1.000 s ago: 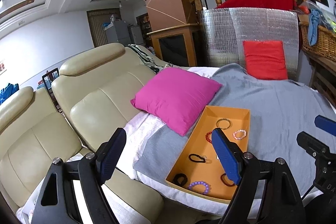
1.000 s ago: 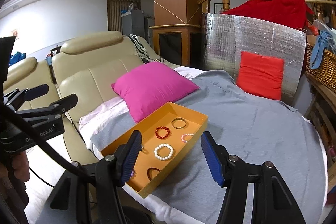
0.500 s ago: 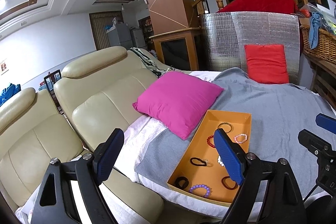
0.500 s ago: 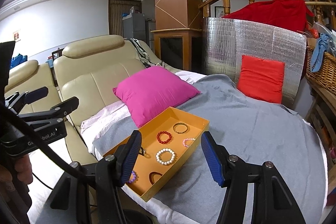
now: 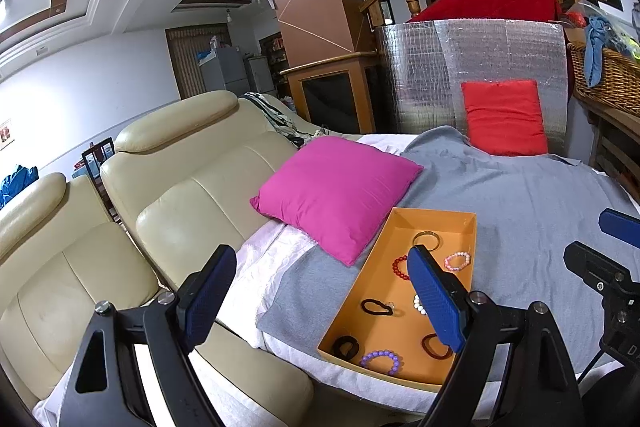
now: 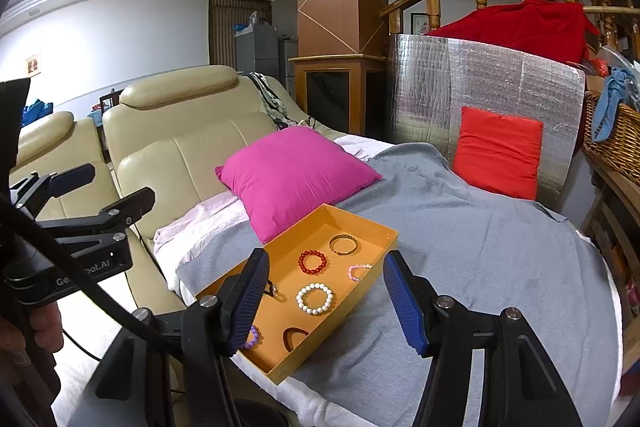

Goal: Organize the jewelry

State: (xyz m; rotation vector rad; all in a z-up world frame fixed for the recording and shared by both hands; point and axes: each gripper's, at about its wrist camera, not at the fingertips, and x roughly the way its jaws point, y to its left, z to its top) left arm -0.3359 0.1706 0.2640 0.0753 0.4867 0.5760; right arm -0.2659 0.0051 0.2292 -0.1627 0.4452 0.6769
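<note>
An orange tray (image 6: pixel 364 219) lies on a grey cloth. It holds a red bead bracelet (image 6: pixel 312 262), a gold bangle (image 6: pixel 343 244), a white bead bracelet (image 6: pixel 315 298), a pink one (image 6: pixel 359 271), a purple one (image 5: pixel 381 361) and dark hair ties (image 5: pixel 376 307). My right gripper (image 6: pixel 326 257) hangs open above the tray's near half with nothing between its fingers. My left gripper (image 5: pixel 320 251) is open and empty. It stands wider, to the left of the tray (image 5: pixel 432 213), and its right finger hides part of the white bracelet.
A pink cushion (image 6: pixel 296 175) lies just behind the tray. A red cushion (image 6: pixel 498 153) leans on a silver foil board (image 6: pixel 480 75) at the back. A cream leather sofa (image 5: pixel 180 187) runs along the left, and a wicker basket (image 6: pixel 616 135) stands at the right.
</note>
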